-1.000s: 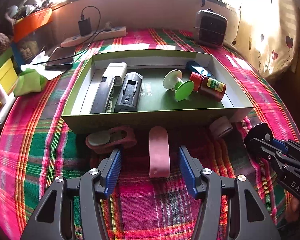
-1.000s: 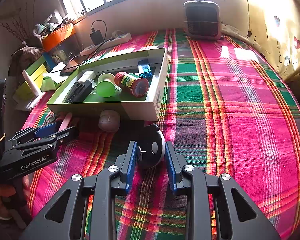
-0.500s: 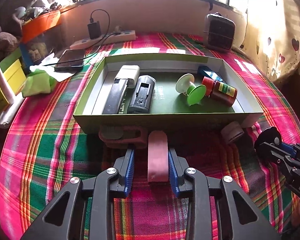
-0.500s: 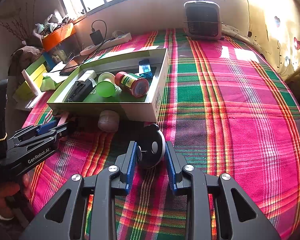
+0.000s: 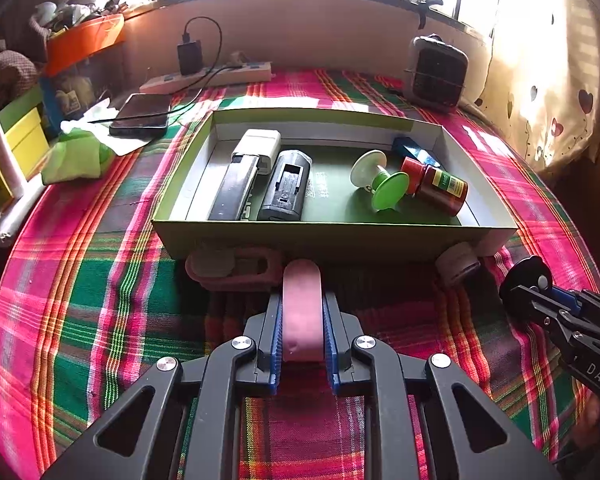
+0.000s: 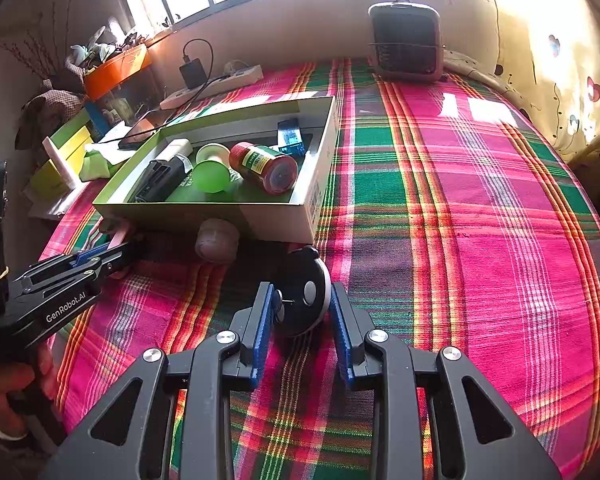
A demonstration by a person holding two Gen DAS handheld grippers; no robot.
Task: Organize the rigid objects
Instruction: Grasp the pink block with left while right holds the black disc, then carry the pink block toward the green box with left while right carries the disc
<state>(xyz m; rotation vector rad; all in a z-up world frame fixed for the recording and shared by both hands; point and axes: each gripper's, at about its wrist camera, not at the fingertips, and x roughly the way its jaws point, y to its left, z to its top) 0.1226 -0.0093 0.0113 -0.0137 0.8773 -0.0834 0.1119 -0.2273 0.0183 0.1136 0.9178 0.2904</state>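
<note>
We note the left gripper (image 5: 302,320) clamped on the pink bar (image 5: 302,312), just before the green box's (image 5: 332,232) near wall. Right gripper (image 6: 300,312) straddles the black disc (image 6: 306,292) off the box's corner; grip uncertain.

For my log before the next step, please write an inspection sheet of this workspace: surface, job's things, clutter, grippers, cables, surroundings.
Surface: plaid cloth, lying flat.
Job's things: green box holds black cases, a green spool and a red bottle; pink bar, black disc, small jar and pink holder lie outside it.
Clutter: phone, green cloth.
Grippers: left gripper shut on pink bar; right gripper around black disc, contact unclear.
Cables: charger lead to power strip.
Surroundings: heater, window, curtain.
</note>
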